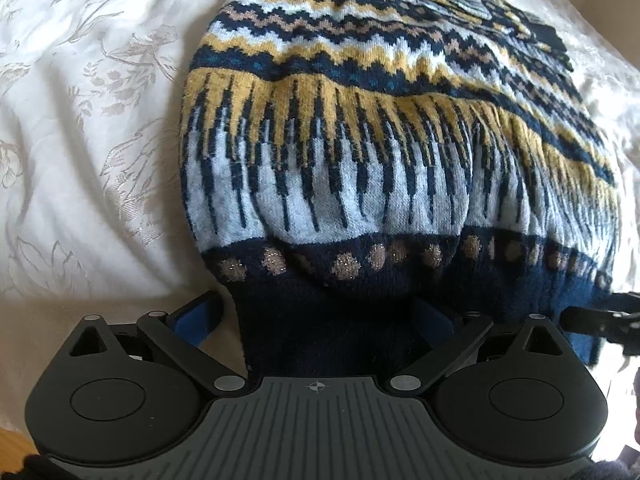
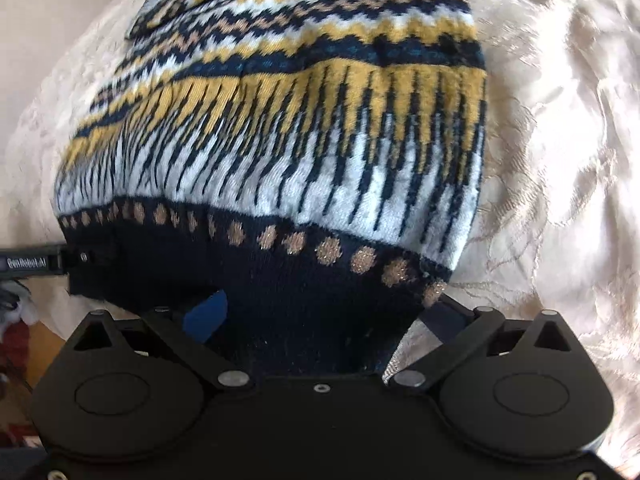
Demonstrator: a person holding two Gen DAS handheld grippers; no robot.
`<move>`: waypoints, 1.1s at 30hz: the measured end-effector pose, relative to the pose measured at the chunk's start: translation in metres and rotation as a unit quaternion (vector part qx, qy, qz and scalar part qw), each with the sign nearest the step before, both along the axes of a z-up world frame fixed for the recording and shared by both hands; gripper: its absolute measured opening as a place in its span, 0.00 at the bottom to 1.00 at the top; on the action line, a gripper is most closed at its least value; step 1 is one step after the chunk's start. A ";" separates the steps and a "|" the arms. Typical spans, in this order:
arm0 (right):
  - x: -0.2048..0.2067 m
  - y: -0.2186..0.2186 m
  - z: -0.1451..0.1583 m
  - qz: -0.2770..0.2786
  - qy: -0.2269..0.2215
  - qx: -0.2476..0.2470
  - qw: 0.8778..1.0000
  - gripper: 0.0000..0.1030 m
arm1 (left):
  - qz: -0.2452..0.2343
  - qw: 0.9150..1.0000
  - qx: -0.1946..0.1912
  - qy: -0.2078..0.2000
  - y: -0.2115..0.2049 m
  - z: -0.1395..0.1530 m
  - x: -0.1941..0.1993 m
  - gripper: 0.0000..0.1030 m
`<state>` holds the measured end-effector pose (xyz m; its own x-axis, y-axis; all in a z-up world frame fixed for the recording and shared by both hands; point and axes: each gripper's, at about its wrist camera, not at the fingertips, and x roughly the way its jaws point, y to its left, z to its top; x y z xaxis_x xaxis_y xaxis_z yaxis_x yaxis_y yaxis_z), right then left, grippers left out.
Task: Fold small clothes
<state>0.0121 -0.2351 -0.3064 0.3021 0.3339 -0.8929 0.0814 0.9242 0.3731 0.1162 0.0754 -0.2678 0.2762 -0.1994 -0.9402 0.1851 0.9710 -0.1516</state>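
a patterned knit sweater in navy, mustard yellow and pale grey (image 1: 380,128) lies on a bed covered with a cream floral-embroidered bedspread (image 1: 80,120). its dark ribbed hem (image 1: 320,332) is the near edge, and the body runs straight away from both tongs toward the far side of the bed, so its long axis follows each camera's line of sight and its far end points away.

the left tongs (image 1: 320,320) have the hem bunched between their blue-padded fingers (image 1: 200,316), near its left corner; they look closed on the cloth. the right tongs (image 2: 320,320) hold the hem toward its right corner the same way, with 1 blue pad (image 2: 208,312) showing beside the knit.

each of the 2 tongs shows at the edge of the other's view, so they sit side by side along the hem, neither nearer the garment. judging by this, the hem is ready to be carried forward over the body, along the long axis, both corners level.
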 end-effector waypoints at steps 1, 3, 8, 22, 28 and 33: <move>0.001 -0.004 0.000 -0.007 0.004 0.011 1.000 1.00 | 0.002 1.000 -0.001 -0.002 0.002 0.001 -0.001 0.90; 0.004 -0.012 0.000 -0.021 0.010 0.031 0.999 0.96 | 0.004 1.000 -0.009 -0.005 0.010 0.004 -0.004 0.81; 0.001 -0.024 0.005 -0.031 0.015 0.052 0.998 0.62 | 0.010 0.999 -0.034 -0.010 0.026 0.011 -0.008 0.57; -0.022 -0.041 0.049 -0.071 -0.038 0.135 0.988 0.13 | 0.029 0.993 -0.097 -0.053 0.038 0.052 -0.022 0.08; -0.020 -0.046 0.092 -0.082 -0.098 0.155 0.980 0.12 | 0.032 0.987 -0.120 -0.099 0.038 0.094 -0.020 0.08; -0.009 -0.054 0.125 -0.094 -0.143 0.162 0.972 0.12 | 0.041 0.978 -0.153 -0.136 0.038 0.132 -0.007 0.08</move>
